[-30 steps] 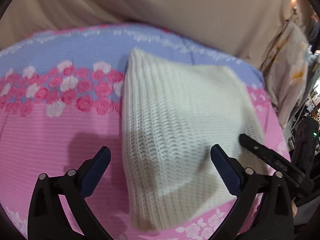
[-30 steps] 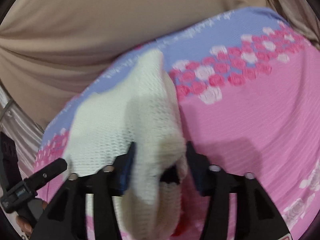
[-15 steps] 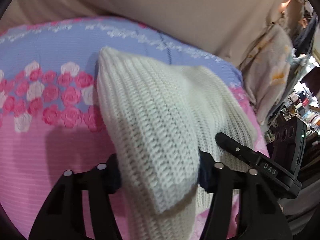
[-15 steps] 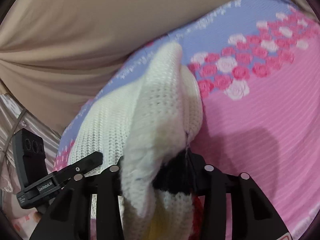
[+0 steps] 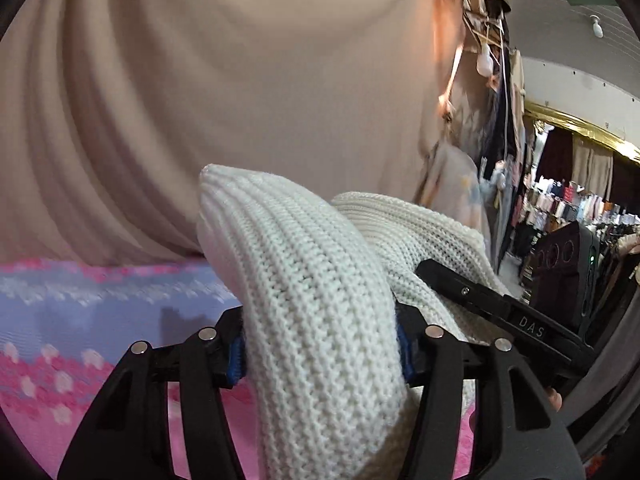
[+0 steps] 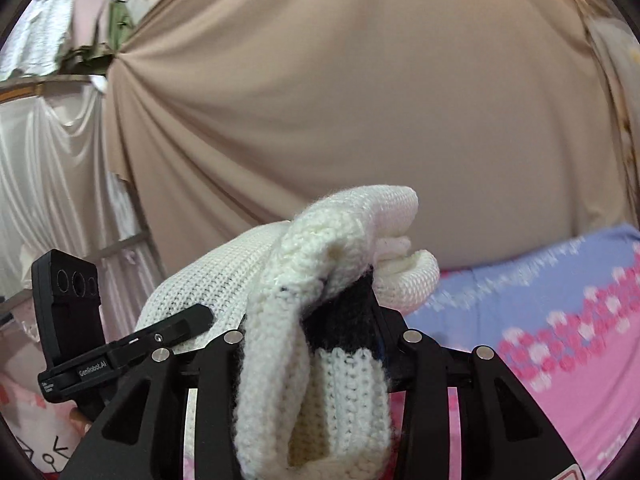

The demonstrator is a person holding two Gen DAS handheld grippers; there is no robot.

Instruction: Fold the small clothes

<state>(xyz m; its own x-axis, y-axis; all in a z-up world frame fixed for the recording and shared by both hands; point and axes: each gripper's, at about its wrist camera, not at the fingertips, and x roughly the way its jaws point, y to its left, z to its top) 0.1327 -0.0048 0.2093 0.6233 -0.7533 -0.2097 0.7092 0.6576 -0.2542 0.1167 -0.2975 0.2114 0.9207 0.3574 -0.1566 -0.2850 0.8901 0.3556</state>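
A beige curtain (image 5: 248, 92) of smooth, softly pleated cloth fills the upper part of both views. Below it lies the bedspread (image 5: 80, 312), a finely ribbed sheet with a lavender band, a row of pink and white roses and a plain pink field; motion blur smears its pattern, and the garment and the tongs cover much of it.

The white knitted garment (image 5: 320, 320) is lifted clear of the bedspread and hangs between the two tools. It is a thick, chunky rib knit, bunched into rounded folds, so its overall shape and its lower end, cut off at the bottom edge, cannot be made out. In the right view a dark, possibly navy, knitted patch shows inside the bundle, though what part of the garment it is stays unclear.

The left gripper (image 5: 320, 354) is clamped on a fat fold of the garment, the knit bulging out over both fingers so that only slivers of the blue pads (image 5: 239, 358) show. The right gripper (image 6: 316, 340) is likewise closed on the garment (image 6: 320, 280), its fingertips buried under the wool and the dark patch. Each view also catches the other tool's black finger lying against the knit at one side.

At the far right of the left view, a rack of hanging clothes (image 5: 560, 208) is small and indistinct.
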